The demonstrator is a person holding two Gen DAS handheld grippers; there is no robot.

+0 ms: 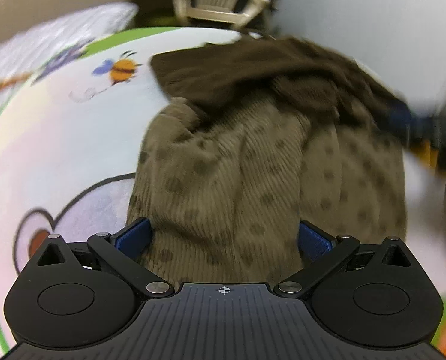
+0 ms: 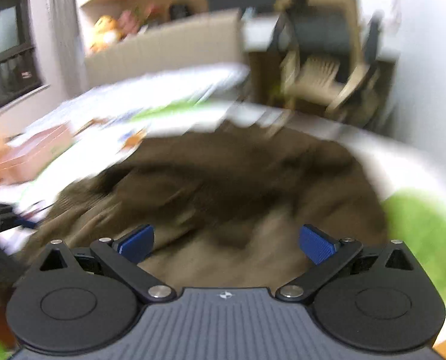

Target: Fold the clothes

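Soft ribbed garment (image 1: pixel 223 180), tan with dark spots, lies bunched mid-bed on cartoon sheet (image 1: pixel 73 138), darker part toward far edge. Limp, light; pinch hem or corner. Left claw (image 1: pixel 224 240) and right claw (image 2: pixel 227 241) both spread, holding nothing.

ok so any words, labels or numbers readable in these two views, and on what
None can be read.
The cartoon sheet carries pictures only: a bee and outline drawings, no letters.
The spotted brown garment shows no tag or print.
The left hand-held gripper body bears just a crosshair mark, no text.
A small red-and-white sign on the window in the right wrist view is too blurred to read.
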